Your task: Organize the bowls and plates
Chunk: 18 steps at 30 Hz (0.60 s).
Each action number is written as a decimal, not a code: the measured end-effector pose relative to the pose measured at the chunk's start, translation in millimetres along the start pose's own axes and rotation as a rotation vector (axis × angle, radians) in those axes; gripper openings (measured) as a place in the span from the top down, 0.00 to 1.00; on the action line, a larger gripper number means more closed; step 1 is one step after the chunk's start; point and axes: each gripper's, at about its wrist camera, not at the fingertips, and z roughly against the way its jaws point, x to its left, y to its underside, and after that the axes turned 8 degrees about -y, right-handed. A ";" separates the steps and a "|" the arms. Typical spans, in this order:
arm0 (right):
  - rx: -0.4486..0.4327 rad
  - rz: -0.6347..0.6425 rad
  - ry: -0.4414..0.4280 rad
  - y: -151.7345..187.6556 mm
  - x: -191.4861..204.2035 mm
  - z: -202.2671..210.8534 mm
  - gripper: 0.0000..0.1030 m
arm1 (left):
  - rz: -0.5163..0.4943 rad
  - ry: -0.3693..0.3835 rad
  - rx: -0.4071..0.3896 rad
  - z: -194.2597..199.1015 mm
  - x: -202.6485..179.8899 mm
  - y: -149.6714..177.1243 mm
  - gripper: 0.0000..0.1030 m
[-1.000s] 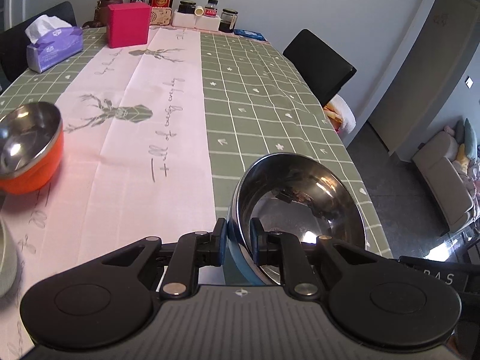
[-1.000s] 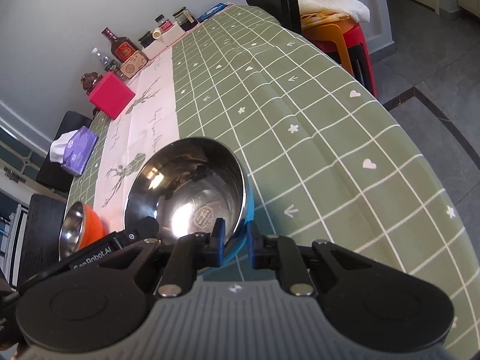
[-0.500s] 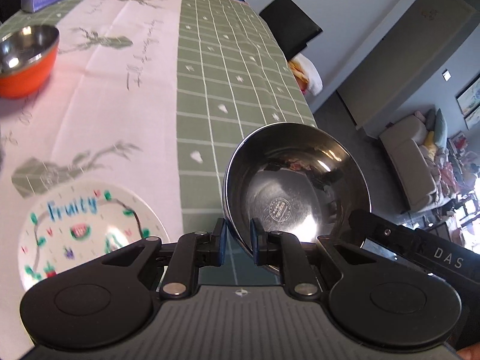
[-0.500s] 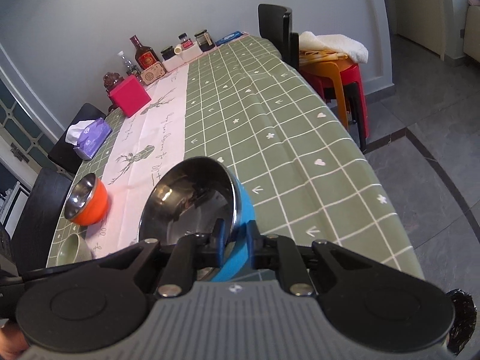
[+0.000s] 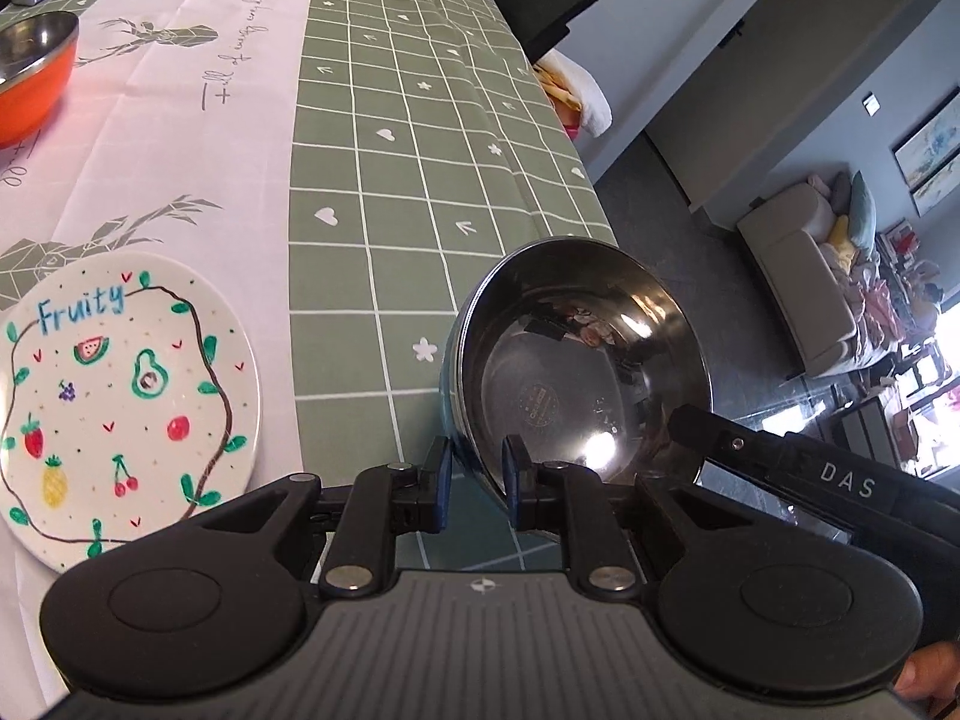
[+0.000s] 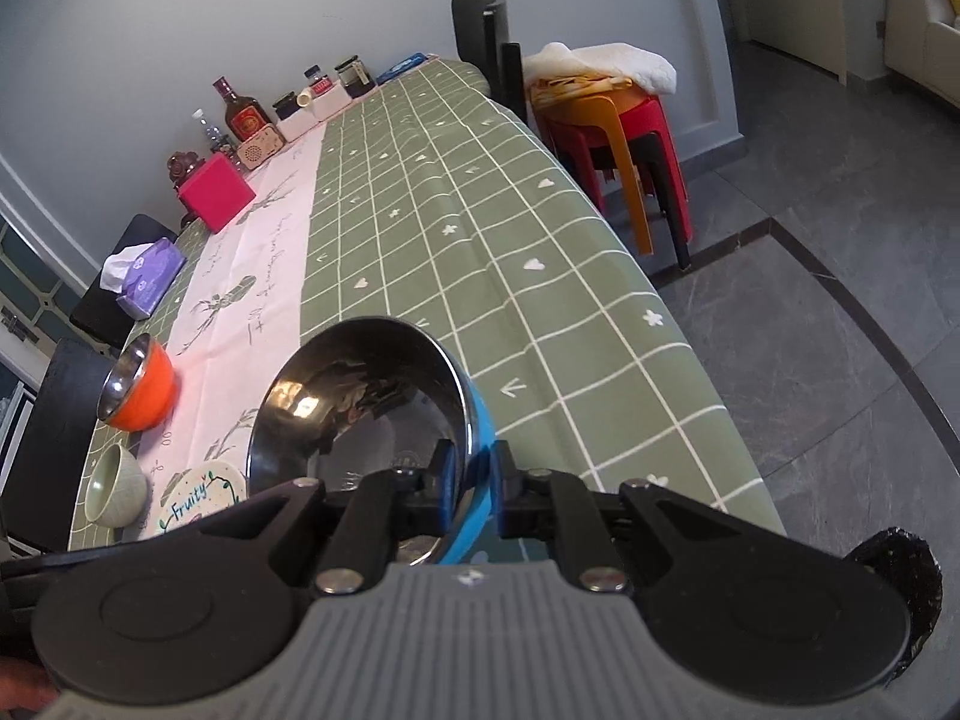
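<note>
A steel bowl with a blue outside hangs tilted over the near right part of the green checked tablecloth. My left gripper is shut on its near rim, one finger inside and one outside. My right gripper is shut on the rim at another spot. A white plate painted "Fruity" lies flat to the left of the bowl. An orange steel-lined bowl stands farther left, and a pale green ceramic bowl sits near the plate.
At the table's far end stand a pink box, a tissue pack, bottles and jars. Black chairs flank the table. Stacked red and orange stools with a towel stand by the right edge.
Both grippers carried the steel bowl back toward the near end of the table. The Fruity plate came into view on the left, and the orange bowl now lies farther away.
</note>
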 end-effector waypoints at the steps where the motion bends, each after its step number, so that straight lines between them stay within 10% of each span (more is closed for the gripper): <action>1: 0.009 -0.004 0.006 -0.3 -0.8 -1.3 0.90 | -0.003 -0.001 0.004 -0.5 -0.8 0.9 0.81; 18: 0.041 -0.032 0.051 -4.2 -2.2 -15.1 0.90 | 0.048 0.012 0.023 -10.0 4.6 -1.9 0.80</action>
